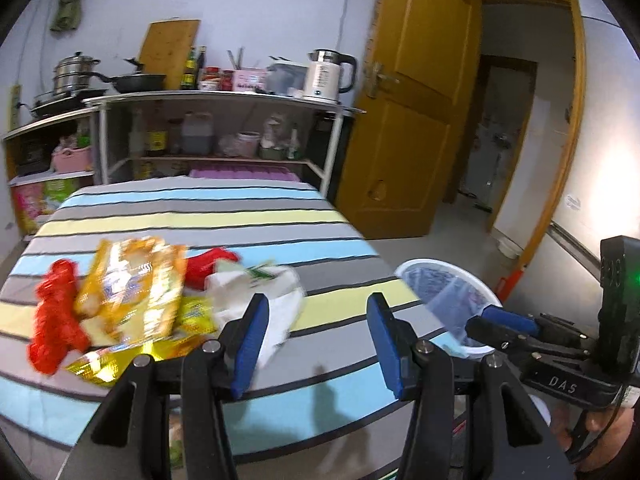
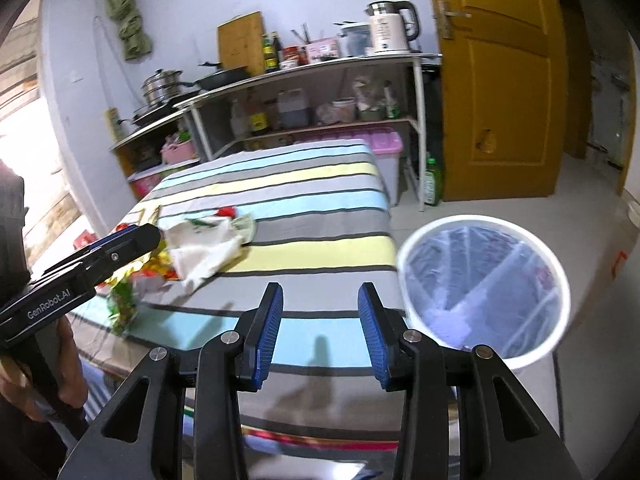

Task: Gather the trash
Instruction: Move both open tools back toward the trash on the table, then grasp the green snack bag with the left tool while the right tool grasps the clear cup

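On striped cloth (image 1: 240,216): crumpled, apparently glossy wrappers (image 1: 132,280).

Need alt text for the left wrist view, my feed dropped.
The open left claw hovers over a striped tablecloth, empty, pointing at a pile of trash: white crumpled wrapper, orange snack bag, red wrapper. A lined white bin stands right of the table, beside the right claw.
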`<action>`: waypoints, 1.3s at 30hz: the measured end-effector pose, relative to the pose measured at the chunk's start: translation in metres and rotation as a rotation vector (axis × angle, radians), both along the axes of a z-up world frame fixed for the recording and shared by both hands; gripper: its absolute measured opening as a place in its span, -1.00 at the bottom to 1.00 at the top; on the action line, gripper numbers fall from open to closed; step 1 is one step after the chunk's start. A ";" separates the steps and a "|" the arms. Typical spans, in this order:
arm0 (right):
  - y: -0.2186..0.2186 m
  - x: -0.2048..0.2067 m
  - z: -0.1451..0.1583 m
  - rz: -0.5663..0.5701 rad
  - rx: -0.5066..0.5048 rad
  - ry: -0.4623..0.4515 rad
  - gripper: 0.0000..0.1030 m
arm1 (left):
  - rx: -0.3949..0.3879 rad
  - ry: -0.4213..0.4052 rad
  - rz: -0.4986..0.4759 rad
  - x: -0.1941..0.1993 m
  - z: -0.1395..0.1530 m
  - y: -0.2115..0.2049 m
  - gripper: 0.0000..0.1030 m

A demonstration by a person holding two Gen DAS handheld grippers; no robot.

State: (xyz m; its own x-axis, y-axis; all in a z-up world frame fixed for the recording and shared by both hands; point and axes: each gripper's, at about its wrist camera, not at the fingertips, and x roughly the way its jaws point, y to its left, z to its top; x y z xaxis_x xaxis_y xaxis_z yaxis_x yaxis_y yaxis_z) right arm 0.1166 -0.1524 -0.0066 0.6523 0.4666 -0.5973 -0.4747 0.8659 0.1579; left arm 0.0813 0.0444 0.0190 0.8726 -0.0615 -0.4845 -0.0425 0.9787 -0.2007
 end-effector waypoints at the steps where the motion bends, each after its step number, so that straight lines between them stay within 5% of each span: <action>1: 0.004 0.000 -0.001 0.009 -0.002 0.002 -0.22 | 0.003 0.000 0.013 -0.005 -0.002 0.004 0.03; 8: 0.029 -0.007 -0.005 0.077 -0.015 0.010 -0.22 | 0.031 0.020 0.068 -0.032 -0.013 0.031 0.05; 15: 0.049 -0.013 -0.007 0.127 -0.031 0.011 -0.22 | 0.042 0.036 0.116 -0.050 -0.027 0.057 0.37; 30: 0.074 -0.008 -0.017 0.162 -0.068 0.036 -0.22 | -0.012 0.152 0.094 -0.037 -0.066 0.076 0.54; 37: 0.084 -0.007 -0.021 0.180 -0.075 0.045 -0.22 | -0.094 0.166 0.105 -0.036 -0.071 0.083 0.51; 39: 0.087 -0.006 -0.022 0.187 -0.078 0.047 -0.22 | -0.120 0.167 0.099 -0.036 -0.072 0.085 0.28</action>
State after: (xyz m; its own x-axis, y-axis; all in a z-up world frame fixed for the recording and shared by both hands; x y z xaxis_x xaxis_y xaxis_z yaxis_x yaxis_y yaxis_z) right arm 0.1103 -0.0653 -0.0285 0.5292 0.5278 -0.6644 -0.6217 0.7740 0.1198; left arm 0.0449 0.1292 -0.0532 0.7858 -0.0458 -0.6167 -0.1792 0.9376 -0.2980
